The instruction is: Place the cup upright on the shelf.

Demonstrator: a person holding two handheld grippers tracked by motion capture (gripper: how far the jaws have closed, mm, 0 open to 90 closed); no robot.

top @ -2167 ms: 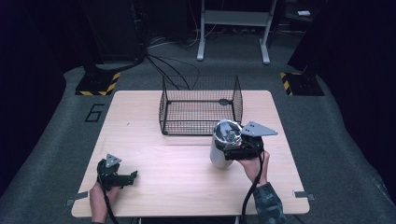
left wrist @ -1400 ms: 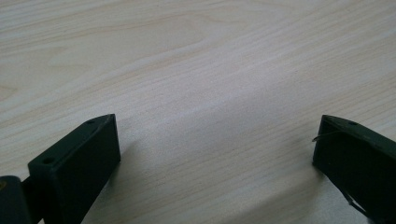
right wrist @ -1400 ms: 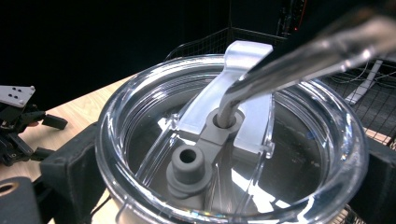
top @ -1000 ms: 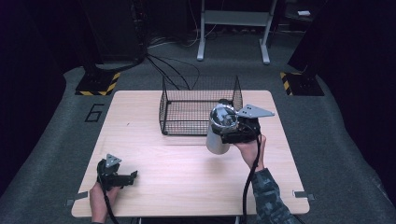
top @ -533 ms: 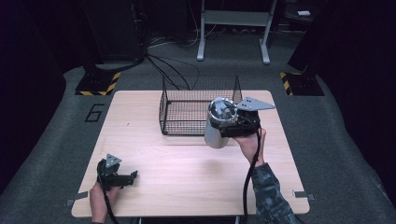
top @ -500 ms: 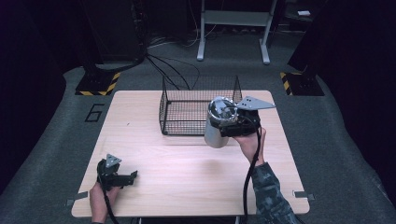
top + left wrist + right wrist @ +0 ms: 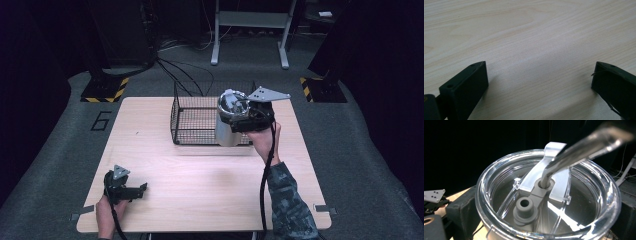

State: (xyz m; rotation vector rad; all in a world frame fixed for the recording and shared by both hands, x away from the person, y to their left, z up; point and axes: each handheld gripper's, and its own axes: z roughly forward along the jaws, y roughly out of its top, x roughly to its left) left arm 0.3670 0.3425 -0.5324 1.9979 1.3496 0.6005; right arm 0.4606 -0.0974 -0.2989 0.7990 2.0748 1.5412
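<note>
Bright lit table [image 7: 200, 195], dark surroundings; glare on blurred lid [image 7: 549, 195].

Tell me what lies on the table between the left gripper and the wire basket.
Nothing: in the high view, only bare wooden table separates the left gripper from the wire basket.

Floor marking "6" [image 7: 102, 120], striped bases [image 7: 104, 90] behind table [image 7: 200, 175]

The bench [image 7: 200, 175] is pale wood with fine grain. The wire basket [image 7: 195, 120] is black mesh. The tumbler [image 7: 227, 131] is silvery with a clear lid [image 7: 549, 195]. Both hand-held grippers, left [image 7: 142, 188] and right [image 7: 239, 120], are black. The sleeve [image 7: 290, 205] is camouflage-patterned.
</note>
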